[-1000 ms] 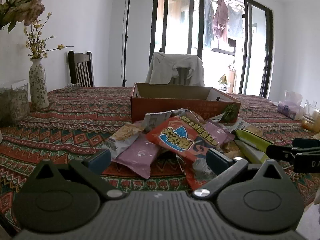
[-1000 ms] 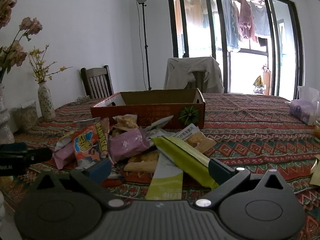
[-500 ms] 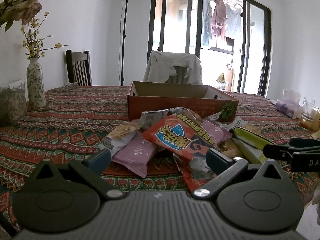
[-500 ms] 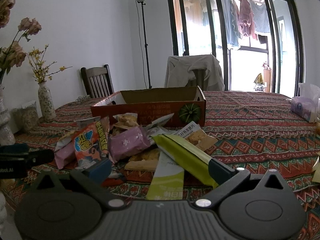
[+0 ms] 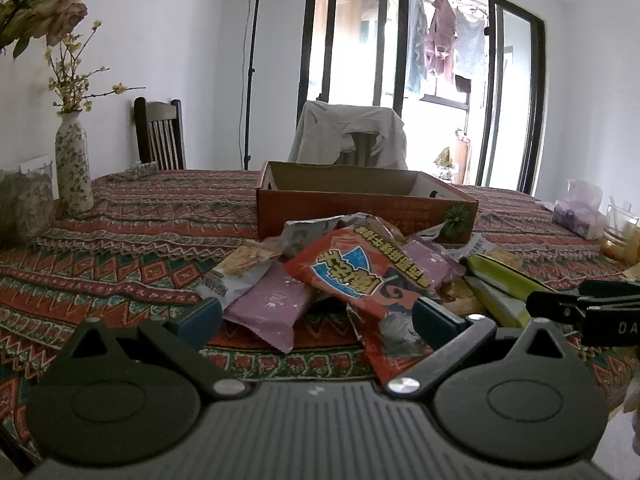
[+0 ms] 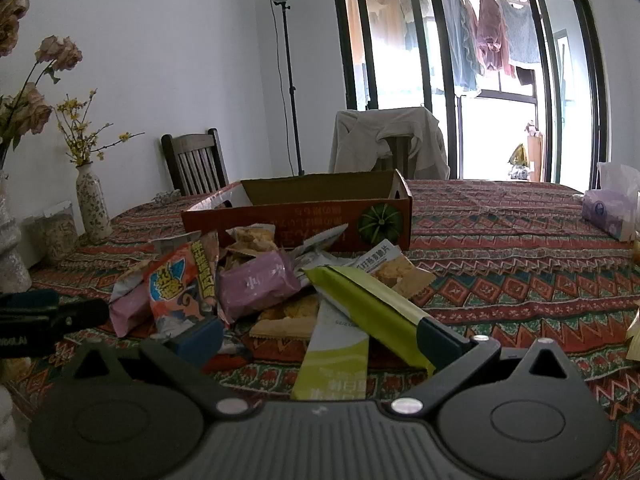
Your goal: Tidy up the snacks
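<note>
Both units sit low at the near edge of the desk, which carries a patterned cloth. Left gripper: fingers spread wide, nothing between them; the snack pile lies just beyond the tips. Right gripper: fingers likewise apart, empty; a green packet runs toward the right finger, and contact cannot be confirmed from this view. Pile contents: red packet on top, pink packet near-left of it, cracker packs partly buried, labels mostly unreadable. An open cardboard box stands directly behind the pile, approx. touching its far edge; the box interior is hidden by its front wall. In the left wrist view the right unit enters at the right edge, cut off by the frame. Vase w/ flowers stands far left; tissue pack far right, partly cropped.
</note>
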Tool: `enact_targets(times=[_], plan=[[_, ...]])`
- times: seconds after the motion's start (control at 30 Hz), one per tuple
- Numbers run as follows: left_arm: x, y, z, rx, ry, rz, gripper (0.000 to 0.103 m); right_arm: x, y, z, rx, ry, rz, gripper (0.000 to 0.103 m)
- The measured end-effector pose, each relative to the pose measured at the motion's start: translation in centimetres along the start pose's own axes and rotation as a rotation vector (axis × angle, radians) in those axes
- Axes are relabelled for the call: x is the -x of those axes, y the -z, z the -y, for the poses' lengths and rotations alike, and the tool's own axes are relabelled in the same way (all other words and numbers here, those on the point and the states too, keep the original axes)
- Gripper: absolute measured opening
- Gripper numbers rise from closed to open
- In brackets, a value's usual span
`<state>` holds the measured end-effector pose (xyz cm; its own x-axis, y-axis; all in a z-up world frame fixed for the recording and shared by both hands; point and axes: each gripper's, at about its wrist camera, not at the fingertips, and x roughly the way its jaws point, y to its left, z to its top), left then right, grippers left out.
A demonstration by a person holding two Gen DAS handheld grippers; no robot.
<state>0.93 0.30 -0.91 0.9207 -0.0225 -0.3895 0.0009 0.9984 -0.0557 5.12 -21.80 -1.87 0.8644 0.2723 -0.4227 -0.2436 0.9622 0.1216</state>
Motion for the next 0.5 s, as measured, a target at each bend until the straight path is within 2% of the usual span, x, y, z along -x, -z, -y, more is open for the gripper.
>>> enact_targets(times=[0.5], plan=[[0.01,0.05,0.11,-0.003,0.007,-0.001,0.103,0.02,0.06,0.01,-0.001,-0.002,-0.001,0.103]])
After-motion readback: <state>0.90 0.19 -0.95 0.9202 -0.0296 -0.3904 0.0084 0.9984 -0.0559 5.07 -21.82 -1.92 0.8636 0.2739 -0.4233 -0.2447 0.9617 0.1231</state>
